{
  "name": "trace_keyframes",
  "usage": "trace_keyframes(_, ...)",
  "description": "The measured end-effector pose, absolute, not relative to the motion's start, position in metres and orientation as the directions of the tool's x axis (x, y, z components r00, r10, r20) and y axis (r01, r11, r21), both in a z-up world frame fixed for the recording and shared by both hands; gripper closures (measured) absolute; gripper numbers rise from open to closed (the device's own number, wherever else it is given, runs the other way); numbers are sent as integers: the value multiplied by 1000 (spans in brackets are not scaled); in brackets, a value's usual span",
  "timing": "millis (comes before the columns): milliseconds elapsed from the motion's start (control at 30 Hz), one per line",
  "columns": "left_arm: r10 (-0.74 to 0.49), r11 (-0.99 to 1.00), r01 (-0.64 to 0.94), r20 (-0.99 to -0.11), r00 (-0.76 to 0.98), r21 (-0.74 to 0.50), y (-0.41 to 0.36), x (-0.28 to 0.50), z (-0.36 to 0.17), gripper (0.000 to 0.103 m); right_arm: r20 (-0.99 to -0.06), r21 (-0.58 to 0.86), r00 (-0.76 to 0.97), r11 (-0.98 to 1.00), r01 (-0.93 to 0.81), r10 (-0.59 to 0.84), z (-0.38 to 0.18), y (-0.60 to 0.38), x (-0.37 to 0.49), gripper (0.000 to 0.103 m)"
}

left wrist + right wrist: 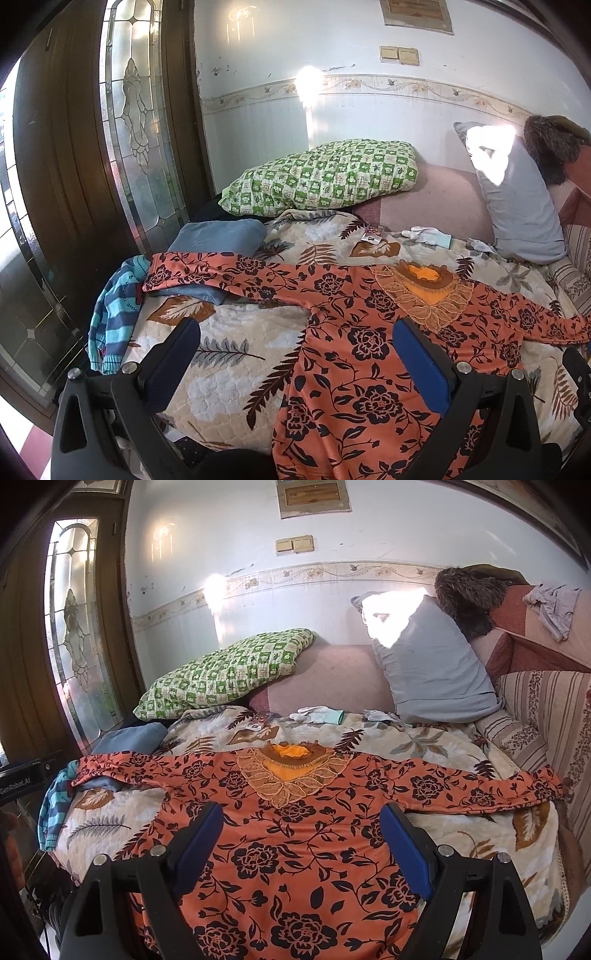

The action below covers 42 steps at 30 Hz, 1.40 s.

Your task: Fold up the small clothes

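No fold has been made yet, as far as you can see here. The orange floral blouse (pixel 295 834) lies spread face-up on the bed (pixel 461 746), both sleeves stretched straight out to the sides and the body running down toward you, so every step of the folding is left: sleeves in, then the body doubled.

Both your tongs stand open and hold nothing. The left tongs (pixel 295 354) hover with one finger over bare quilt and the other over the blouse's body. The right tongs (pixel 301 834) hover over the middle of the body, just below the neckline.

The cloth looks thin and limp, orange with black roses and vines. A lace-trimmed yoke (pixel 291 775) of plain orange sits at twelve o'clock from the right tongs. It lies fairly flat, with soft ripples near the armpits.

From the left tongs, the left sleeve (pixel 221 273) runs off toward ten o'clock, its cuff draped over a folded blue cloth (pixel 218 236) beside a striped blue knit (pixel 118 314). I'd judge that end will need lifting clear first.

White gloves (pixel 317 714) lie well apart at twelve o'clock, near the grey pillow (pixel 436 664).
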<state>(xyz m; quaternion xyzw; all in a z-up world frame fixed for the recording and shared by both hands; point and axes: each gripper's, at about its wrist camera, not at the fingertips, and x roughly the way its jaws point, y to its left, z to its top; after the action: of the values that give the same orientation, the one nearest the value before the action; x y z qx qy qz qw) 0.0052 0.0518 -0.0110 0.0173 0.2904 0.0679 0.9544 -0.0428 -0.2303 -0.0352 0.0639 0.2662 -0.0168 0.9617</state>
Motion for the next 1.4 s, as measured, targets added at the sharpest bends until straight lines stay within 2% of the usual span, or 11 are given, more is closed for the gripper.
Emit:
trace_keyframes(833,137,990,-98,-578,804,98,36,32,-26,0,-510,115,860,991,74,-5,-39,-235,-25,14)
trace_keyframes(1033,103,994,-57,-650,753,92,27,68,-52,0,-518,136,855,984,117,-29,-46,-262,-14,14)
trace_keyframes(1133,88,994,-15,-714,694,107,15,98,-81,0,-529,111,841,974,195,-108,-55,-294,-9,14)
trace_keyframes(1267,96,991,14,-797,597,130,-3,136,-123,0,-587,114,786,940,320,-197,-80,-369,2,14)
trace_keyframes(1400,97,990,26,-818,567,135,-24,161,-145,0,-642,178,722,866,467,-257,-116,-468,5,14)
